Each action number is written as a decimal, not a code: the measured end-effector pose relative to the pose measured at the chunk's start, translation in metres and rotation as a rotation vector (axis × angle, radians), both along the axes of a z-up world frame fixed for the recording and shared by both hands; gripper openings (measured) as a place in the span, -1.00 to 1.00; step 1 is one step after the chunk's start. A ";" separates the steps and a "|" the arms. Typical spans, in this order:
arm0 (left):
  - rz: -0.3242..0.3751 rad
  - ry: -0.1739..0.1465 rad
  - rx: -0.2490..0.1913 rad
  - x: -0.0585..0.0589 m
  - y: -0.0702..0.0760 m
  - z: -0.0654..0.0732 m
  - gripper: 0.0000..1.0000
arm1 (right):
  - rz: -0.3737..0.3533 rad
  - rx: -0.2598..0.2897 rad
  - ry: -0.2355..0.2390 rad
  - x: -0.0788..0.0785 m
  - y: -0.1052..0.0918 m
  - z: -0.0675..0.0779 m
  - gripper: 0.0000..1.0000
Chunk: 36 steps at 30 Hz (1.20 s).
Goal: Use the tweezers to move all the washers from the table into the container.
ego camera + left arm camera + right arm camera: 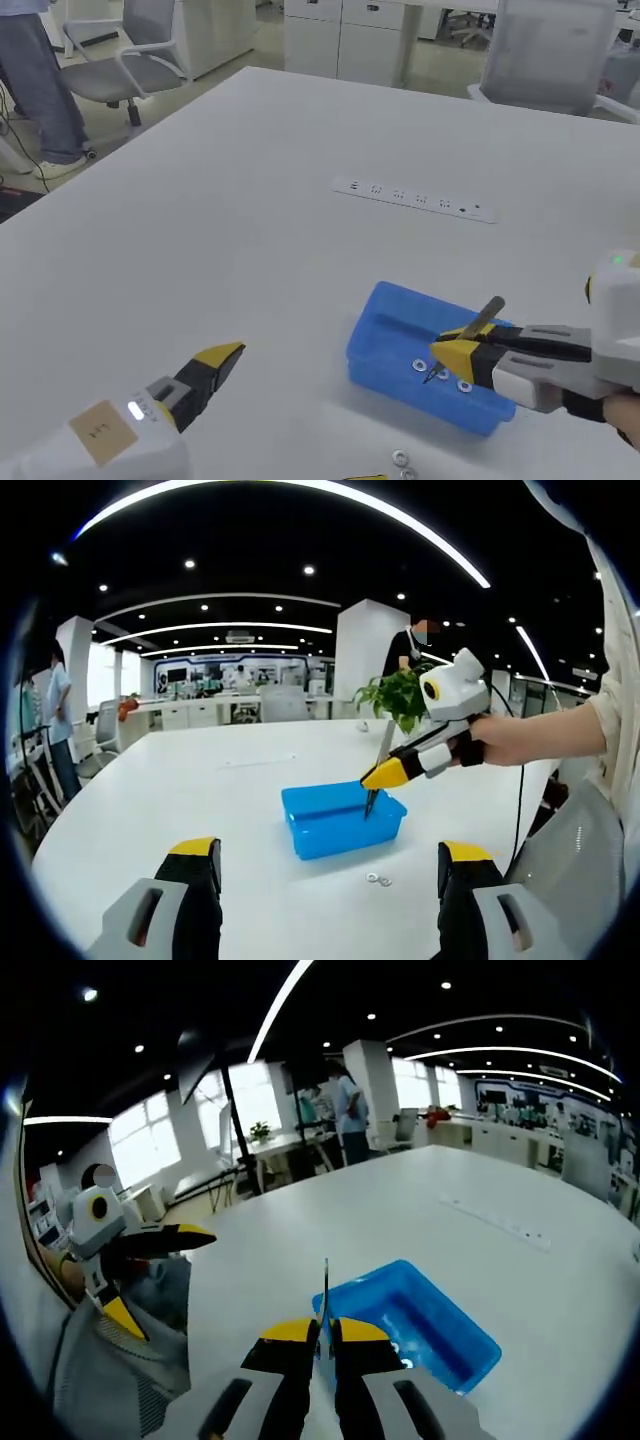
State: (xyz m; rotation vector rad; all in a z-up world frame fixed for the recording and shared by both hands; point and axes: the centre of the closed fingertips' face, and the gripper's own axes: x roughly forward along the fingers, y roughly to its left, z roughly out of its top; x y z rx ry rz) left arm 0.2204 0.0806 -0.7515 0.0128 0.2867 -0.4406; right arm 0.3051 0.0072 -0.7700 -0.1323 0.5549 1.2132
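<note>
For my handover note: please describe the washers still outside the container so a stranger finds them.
On the big white table stands a blue container. Near its wall on the person's side, two small silver washers lie together on bare tabletop. Unlike the washers inside, they lie outside it.

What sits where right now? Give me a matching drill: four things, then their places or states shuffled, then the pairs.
1 tweezers
2 left gripper
3 loose washers
4 power strip

A on the table, outside the blue container
B open, holding nothing
C clamped in the right gripper, tips pointing into the container
D lying beyond the container

Pairs: 1-C, 2-B, 3-A, 4-D
</note>
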 end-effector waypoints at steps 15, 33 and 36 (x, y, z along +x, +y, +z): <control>-0.004 0.004 0.003 0.000 0.000 -0.001 0.82 | -0.004 -0.029 0.160 -0.038 -0.001 -0.053 -0.92; -0.007 0.005 0.007 -0.001 -0.001 -0.001 0.81 | 0.032 -0.083 0.155 -0.048 -0.001 -0.065 -0.91; -0.005 0.005 0.007 0.000 -0.001 -0.001 0.81 | 0.061 -0.097 0.113 -0.052 0.001 -0.064 -0.91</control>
